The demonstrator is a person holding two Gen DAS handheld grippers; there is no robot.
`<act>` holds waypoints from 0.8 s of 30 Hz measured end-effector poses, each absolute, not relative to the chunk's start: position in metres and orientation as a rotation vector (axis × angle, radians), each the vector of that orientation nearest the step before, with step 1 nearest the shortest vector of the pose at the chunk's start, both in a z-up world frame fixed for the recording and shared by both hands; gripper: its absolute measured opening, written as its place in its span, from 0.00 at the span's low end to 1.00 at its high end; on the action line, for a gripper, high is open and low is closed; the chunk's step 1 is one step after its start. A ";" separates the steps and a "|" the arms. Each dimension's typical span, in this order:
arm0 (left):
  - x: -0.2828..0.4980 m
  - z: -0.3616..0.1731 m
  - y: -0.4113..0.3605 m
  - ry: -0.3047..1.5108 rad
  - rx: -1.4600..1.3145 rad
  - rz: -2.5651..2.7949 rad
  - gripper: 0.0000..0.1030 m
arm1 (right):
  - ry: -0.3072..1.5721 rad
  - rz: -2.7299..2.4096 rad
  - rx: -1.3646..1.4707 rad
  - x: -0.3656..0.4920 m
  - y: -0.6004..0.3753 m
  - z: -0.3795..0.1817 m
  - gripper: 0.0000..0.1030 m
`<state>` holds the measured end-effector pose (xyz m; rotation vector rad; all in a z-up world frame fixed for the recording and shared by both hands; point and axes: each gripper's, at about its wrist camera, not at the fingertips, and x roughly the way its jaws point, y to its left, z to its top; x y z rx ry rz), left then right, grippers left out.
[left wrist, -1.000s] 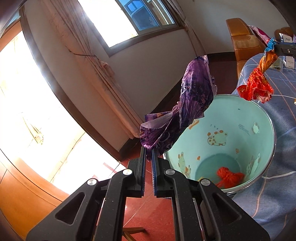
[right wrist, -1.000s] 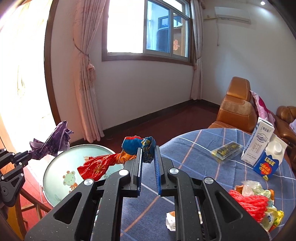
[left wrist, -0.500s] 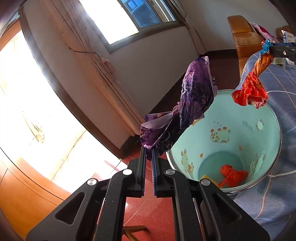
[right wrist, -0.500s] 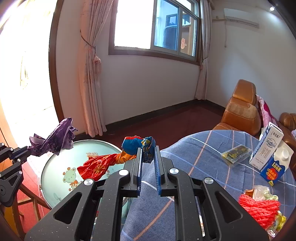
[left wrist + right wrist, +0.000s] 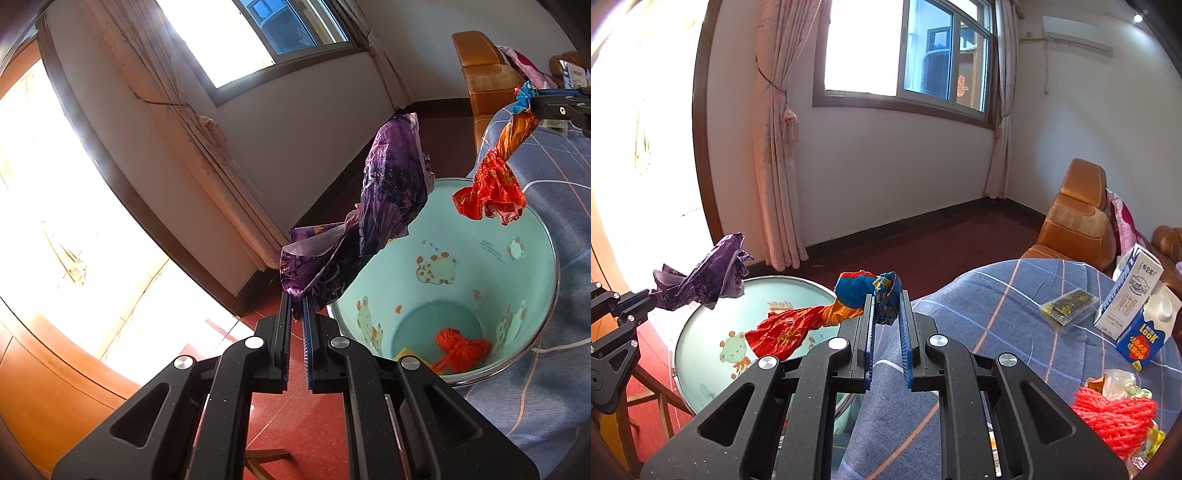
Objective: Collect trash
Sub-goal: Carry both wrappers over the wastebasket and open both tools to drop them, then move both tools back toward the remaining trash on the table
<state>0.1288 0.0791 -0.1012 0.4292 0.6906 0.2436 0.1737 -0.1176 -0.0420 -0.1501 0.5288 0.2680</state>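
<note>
My left gripper (image 5: pixel 295 306) is shut on a crumpled purple wrapper (image 5: pixel 384 206), held up beside the near rim of a pale green bin (image 5: pixel 517 236) with cartoon animals. In the right wrist view the same purple wrapper (image 5: pixel 701 280) hangs at the left, over the bin (image 5: pixel 701 354). My right gripper (image 5: pixel 886 306) is shut on a red, orange and blue wrapper (image 5: pixel 798 325), whose red end droops over the bin's mouth. That red wrapper (image 5: pixel 491 188) dangles at the bin's far rim in the left wrist view. A red net bag (image 5: pixel 461 350) lies on the bin's bottom.
A blue checked tablecloth (image 5: pixel 997 306) covers the table beside the bin. On it stand two cartons (image 5: pixel 1134 306), a small clear packet (image 5: pixel 1067 306), and a pile with red netting (image 5: pixel 1108 417). Orange-brown armchair (image 5: pixel 1078 218) behind; red floor (image 5: pixel 266 417) below.
The red wrapper has drifted a little further over the bin's mouth. The purple wrapper and the left gripper stay where they were.
</note>
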 end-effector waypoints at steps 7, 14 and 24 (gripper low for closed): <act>0.128 -0.100 0.078 0.695 0.425 0.233 0.06 | 0.535 0.274 -0.153 0.176 -0.116 -0.045 0.13; 0.126 -0.100 0.073 0.688 0.400 0.201 0.13 | 0.536 0.309 -0.153 0.176 -0.112 -0.048 0.24; 0.121 -0.100 0.061 0.689 0.360 0.139 0.43 | 0.547 0.246 -0.108 0.161 -0.131 -0.039 0.48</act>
